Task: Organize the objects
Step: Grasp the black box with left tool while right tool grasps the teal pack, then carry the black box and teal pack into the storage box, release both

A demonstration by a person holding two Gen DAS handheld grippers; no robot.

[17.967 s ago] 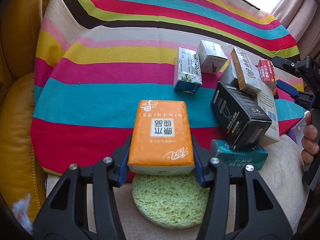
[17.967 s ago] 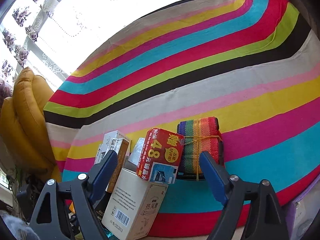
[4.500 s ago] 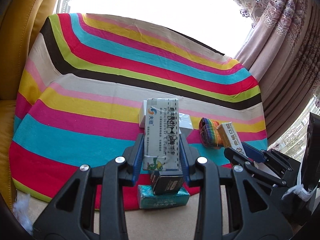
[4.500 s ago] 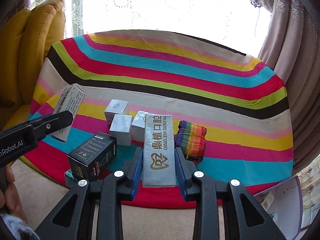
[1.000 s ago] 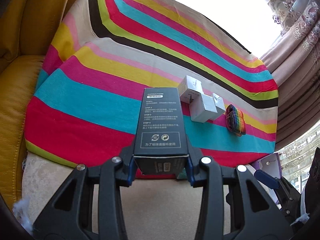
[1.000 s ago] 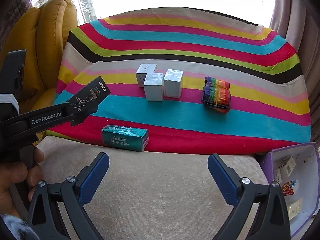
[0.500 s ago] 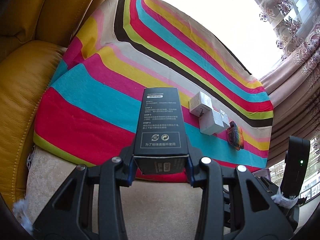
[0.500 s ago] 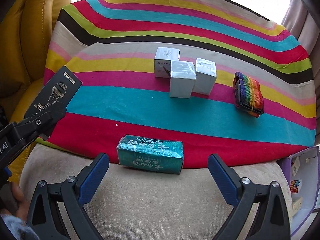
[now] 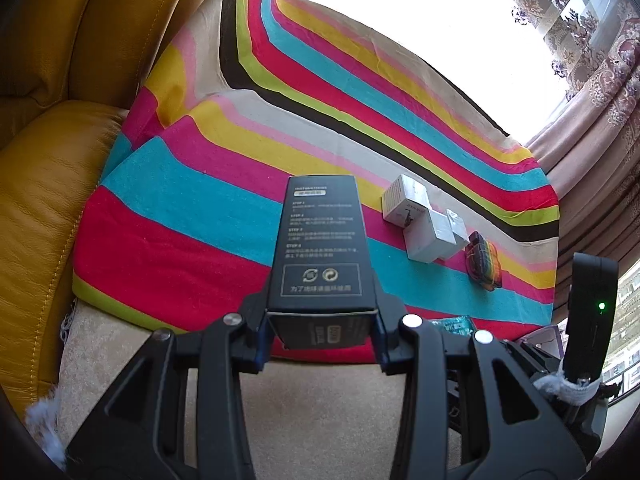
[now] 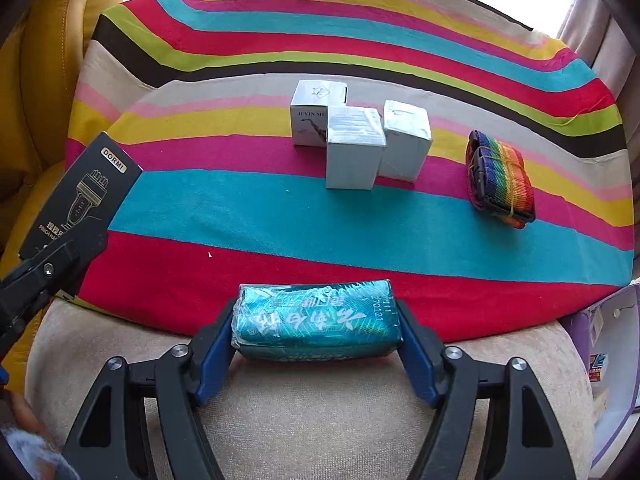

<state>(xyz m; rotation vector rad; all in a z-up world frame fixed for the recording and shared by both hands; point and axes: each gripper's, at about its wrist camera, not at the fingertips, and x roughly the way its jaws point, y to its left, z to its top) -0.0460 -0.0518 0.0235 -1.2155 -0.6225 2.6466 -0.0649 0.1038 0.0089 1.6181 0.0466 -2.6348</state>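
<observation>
My left gripper [image 9: 320,318] is shut on a black box [image 9: 320,240] with white print, held in the air over the near edge of the striped cloth [image 9: 180,248]. In the right wrist view that black box [image 10: 80,200] hangs at the far left. My right gripper [image 10: 316,346] points down at a teal foil pack [image 10: 316,320] lying where the cloth meets the beige cushion [image 10: 320,420]. Its jaws are closing, and the blue pads [image 10: 214,344] touch both short ends of the pack.
Three white boxes [image 10: 352,152] stand clustered mid-cloth, with a rolled rainbow strap [image 10: 500,178] to their right. A purple box [image 10: 608,360] holding small packets sits at the right edge. Yellow leather sofa cushions [image 9: 40,200] rise on the left, curtains on the right.
The right gripper's jaws have come in from wide open onto the ends of the teal pack, and it has moved closer to the pack. The left gripper still holds the black box.
</observation>
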